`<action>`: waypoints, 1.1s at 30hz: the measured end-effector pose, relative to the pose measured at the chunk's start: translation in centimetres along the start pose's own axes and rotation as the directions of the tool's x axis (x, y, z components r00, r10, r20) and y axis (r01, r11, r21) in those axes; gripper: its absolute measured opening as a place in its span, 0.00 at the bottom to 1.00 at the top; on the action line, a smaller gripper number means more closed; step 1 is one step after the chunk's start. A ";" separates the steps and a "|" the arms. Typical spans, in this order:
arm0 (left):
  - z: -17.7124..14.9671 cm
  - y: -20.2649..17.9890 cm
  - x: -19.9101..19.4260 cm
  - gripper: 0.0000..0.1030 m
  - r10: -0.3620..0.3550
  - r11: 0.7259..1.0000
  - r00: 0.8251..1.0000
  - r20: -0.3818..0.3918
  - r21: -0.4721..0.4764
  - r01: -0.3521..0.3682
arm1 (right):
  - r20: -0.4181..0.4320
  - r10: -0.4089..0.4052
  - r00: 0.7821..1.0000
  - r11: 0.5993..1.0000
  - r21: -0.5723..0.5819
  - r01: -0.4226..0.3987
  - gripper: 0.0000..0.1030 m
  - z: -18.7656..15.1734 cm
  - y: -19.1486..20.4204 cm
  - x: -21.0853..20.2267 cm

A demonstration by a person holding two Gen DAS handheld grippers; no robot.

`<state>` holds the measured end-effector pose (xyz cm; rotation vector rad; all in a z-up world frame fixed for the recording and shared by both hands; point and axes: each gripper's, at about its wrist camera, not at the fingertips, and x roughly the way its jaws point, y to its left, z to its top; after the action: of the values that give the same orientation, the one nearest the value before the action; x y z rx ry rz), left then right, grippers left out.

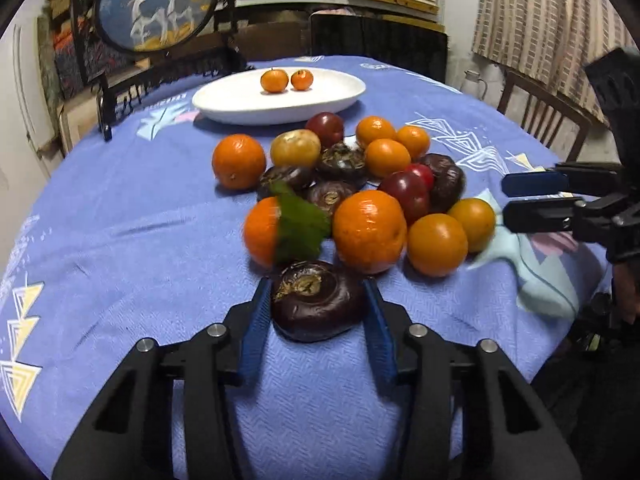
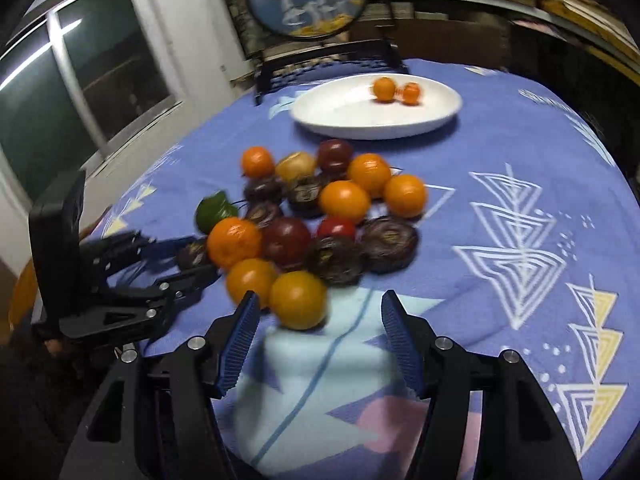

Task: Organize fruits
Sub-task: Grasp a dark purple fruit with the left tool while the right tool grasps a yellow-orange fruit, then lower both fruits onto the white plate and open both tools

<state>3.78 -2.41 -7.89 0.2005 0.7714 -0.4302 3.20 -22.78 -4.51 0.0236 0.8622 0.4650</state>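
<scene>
A heap of fruit [image 1: 352,184] lies mid-table: oranges, dark red plums, a yellow fruit and dark purple flat fruits. A white oval plate [image 1: 224,100] behind it holds two small oranges [image 1: 274,80]. My left gripper [image 1: 316,300] is shut on a dark purple fruit [image 1: 316,304] at the near edge of the heap. My right gripper [image 2: 316,312] is open, its fingers either side of an orange [image 2: 298,300] at the heap's near corner, not touching it. The right gripper also shows in the left wrist view [image 1: 536,200].
A round table with a blue patterned cloth [image 1: 120,240]. A leaf [image 1: 298,228] is on one orange. A round painted screen [image 1: 156,4] and chairs [image 1: 540,116] stand behind the table. The left gripper shows in the right wrist view [image 2: 172,264].
</scene>
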 end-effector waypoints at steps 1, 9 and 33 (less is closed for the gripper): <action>0.0 0.0 -0.3 0.43 -0.007 1.000 1.000 0.006 0.003 0.007 | -0.004 0.008 1.000 1.000 -0.008 -0.008 0.62 0.0 0.2 0.2; 0.5 1.2 -1.9 0.43 -0.034 0.998 0.999 0.037 -0.046 0.035 | -0.062 0.084 0.995 0.996 0.034 -0.082 0.41 0.3 -0.2 3.0; 16.8 6.2 5.1 0.43 -0.026 0.991 0.997 0.078 -0.126 0.036 | 0.108 0.061 0.992 0.972 0.220 -0.083 0.36 15.3 -8.7 3.4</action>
<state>20.41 -3.94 0.44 0.0526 0.7248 -0.4145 19.72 -26.72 1.25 0.2852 0.8131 0.4285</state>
